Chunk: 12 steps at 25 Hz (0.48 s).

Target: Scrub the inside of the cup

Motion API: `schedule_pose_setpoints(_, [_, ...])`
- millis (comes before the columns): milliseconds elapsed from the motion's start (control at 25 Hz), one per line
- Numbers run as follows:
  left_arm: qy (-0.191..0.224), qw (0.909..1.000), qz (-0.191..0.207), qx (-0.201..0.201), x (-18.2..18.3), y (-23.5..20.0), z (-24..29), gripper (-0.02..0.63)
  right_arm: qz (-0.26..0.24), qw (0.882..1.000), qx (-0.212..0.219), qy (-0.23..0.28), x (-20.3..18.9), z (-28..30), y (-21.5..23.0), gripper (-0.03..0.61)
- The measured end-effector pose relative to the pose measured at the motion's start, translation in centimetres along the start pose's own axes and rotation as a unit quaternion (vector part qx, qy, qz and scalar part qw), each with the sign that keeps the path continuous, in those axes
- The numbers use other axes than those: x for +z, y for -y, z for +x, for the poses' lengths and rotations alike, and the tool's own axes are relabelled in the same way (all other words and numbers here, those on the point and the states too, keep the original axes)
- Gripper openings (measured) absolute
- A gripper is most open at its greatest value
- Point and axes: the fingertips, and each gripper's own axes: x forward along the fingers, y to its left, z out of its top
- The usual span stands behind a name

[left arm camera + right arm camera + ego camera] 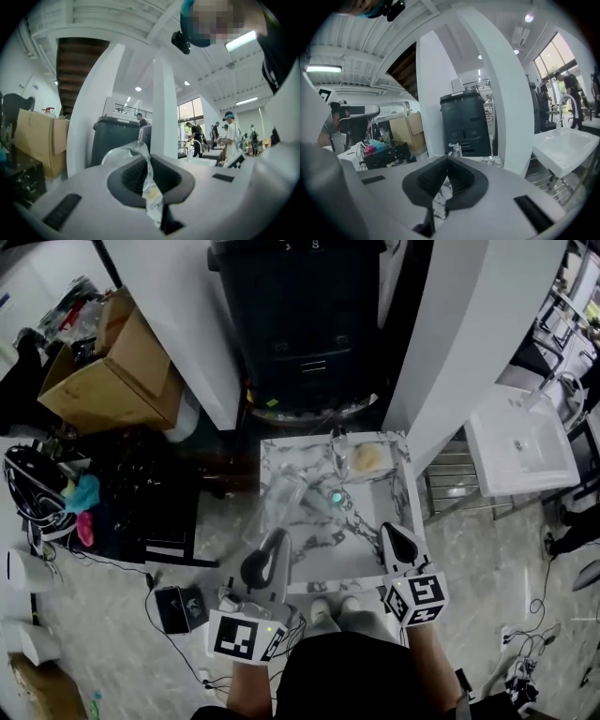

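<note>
**Though the grip is good, no scrubbing shows yet**

Since the head view looks down from high up, the biggest thing close by is the small table [330, 563] with a white and grey marble top. Above its near edge are the two tongs. The left gripper [274, 538] is pinched tight on the thin wall of the cup [150, 194], a see-through plastic one, and holds it in the air over the table. The right gripper [390, 532] is on the other side. Its jaws are pressed together and there is nothing in them. The smallest thing is a yellow lump [368, 457] that looks like a sponge. It lies near the far right corner of the table, well apart from both grippers.

So I think the job is only at its start. The cup is picked up, and that part is done. But the empty gripper has nothing to scrub with, and I can see nothing inside the cup. Getting the sponge and rubbing the inside are left to do.
</note>
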Motion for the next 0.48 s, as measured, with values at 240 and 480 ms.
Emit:
schedule_pose_setpoints(240, [0.003,0.9990,-0.043,0.013,-0.4,-1.2,0.2,0.026,-0.017,1.000,0.003,0.012,1.0,1.8,-0.5,0.008])
schedule_pose_setpoints(480, [-0.012,0.9985,-0.050,0.019,-0.8,-1.1,0.3,0.026,-0.021,0.999,0.004,-0.040,-0.4,8.3,4.2,0.174])
